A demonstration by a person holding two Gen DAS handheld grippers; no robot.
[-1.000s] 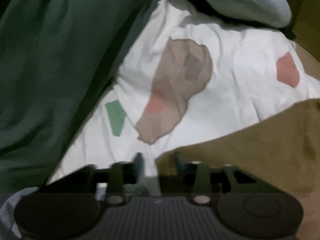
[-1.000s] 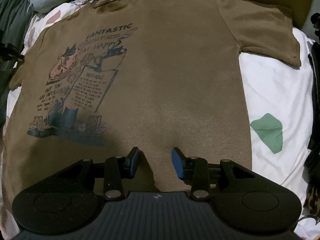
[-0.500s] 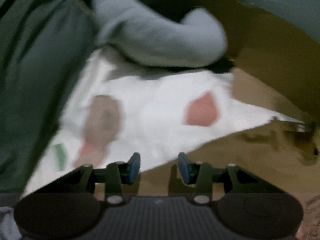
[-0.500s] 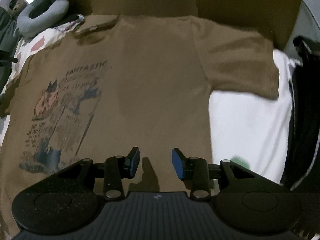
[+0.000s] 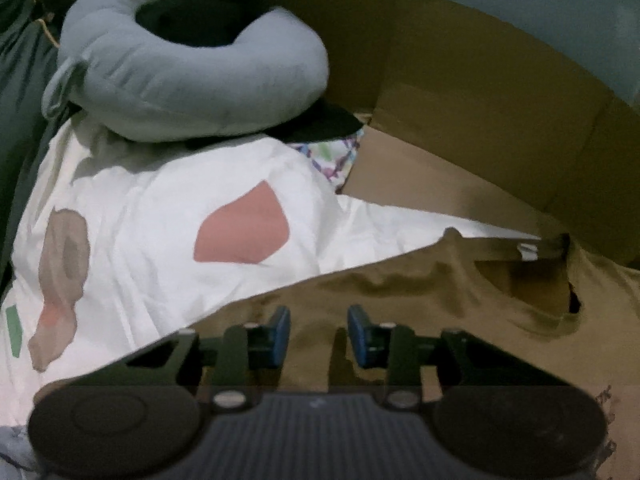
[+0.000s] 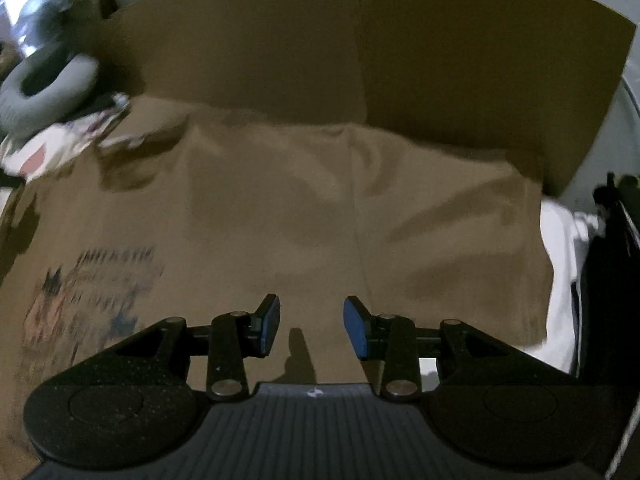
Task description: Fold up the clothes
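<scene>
A brown T-shirt (image 6: 280,208) lies spread flat on a white sheet, its printed picture (image 6: 88,292) facing up at the left. In the left wrist view its collar (image 5: 524,280) is just right of my left gripper (image 5: 319,336). That gripper hovers over the shirt's shoulder edge, and its jaws are closing with nothing pinched between the blue pads. My right gripper (image 6: 311,328) stands open above the shirt's chest. The shoulder seam and the right sleeve (image 6: 452,240) lie just ahead of it. Neither gripper holds cloth.
A grey neck pillow (image 5: 192,80) rests on the patterned white sheet (image 5: 152,200) beyond the shirt. A cardboard sheet (image 5: 460,92) stands up behind the collar. Dark green fabric (image 5: 16,100) lies at the far left, and a dark garment (image 6: 608,280) at the right edge.
Both grippers have travelled up the shirt toward its collar end. The left one came off the sheet's side onto the shoulder, jaws narrower. The right one's gap is unchanged.
</scene>
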